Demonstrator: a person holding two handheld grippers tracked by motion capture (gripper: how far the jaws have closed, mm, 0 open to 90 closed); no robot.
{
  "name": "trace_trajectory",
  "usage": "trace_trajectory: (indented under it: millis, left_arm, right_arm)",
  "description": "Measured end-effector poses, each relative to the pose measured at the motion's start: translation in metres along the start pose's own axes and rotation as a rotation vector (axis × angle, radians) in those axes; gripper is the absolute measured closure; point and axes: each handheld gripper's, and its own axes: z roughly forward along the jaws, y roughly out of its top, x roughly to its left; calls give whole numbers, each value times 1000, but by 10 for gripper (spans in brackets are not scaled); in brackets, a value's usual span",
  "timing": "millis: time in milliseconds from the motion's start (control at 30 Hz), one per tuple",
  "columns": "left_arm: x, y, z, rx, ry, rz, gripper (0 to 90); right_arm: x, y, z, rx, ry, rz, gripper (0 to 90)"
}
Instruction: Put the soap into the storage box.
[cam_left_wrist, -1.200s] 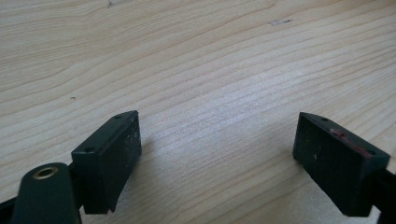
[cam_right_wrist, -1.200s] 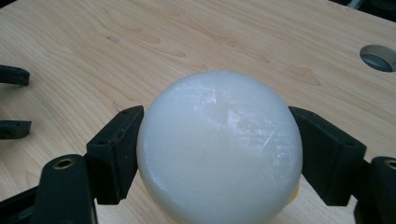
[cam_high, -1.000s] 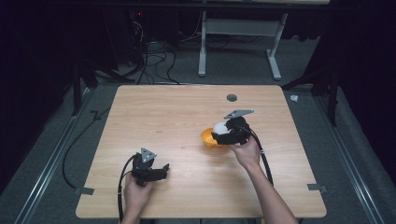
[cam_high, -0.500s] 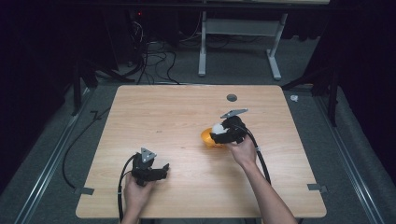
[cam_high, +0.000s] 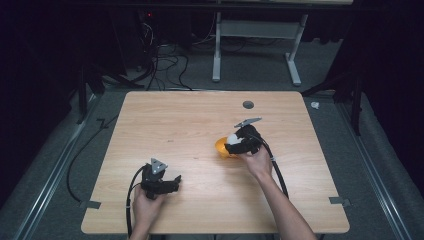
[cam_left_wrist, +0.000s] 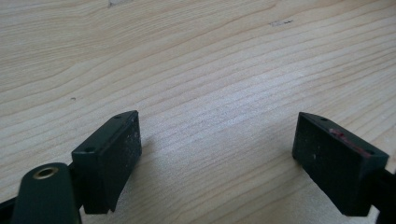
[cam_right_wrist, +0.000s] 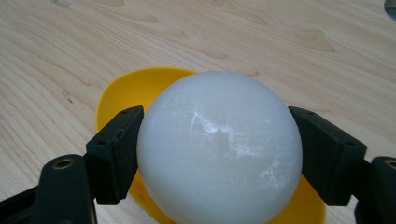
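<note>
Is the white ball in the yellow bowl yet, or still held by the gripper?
Still held: the right gripper has both jaws pressed on the white ball, just above the yellow bowl.

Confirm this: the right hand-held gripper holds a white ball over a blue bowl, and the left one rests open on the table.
Wrong on one point: the bowl is yellow, not blue, as the right gripper view shows. The right hand-held gripper does clamp the white ball; the left hand-held gripper rests open.
</note>
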Motion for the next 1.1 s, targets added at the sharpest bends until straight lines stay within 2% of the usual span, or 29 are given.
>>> trace_trajectory:
  millis: [100,367,633,733,967,1100]
  left_arm:
    - [0,0,0,0,0,0,159]
    - [0,0,0,-2,-1,0,161]
    - [0,0,0,-2,0,4,164]
    - [0,0,0,-1,-1,4,164]
    - [0,0,0,-2,-2,2,164]
    - [0,0,0,-2,-3,2,164]
  right_arm:
    - [0,-1,3,18,-3,-3,231]
    - [2,-4,6,22,-6,18,223]
    - [2,3,-8,-50,4,11,201]
    - [1,3,-12,-59,3,10,200]
    - [-5,-3,-29,-118,12,25,204]
    - [-7,-5,-36,-129,16,31,208]
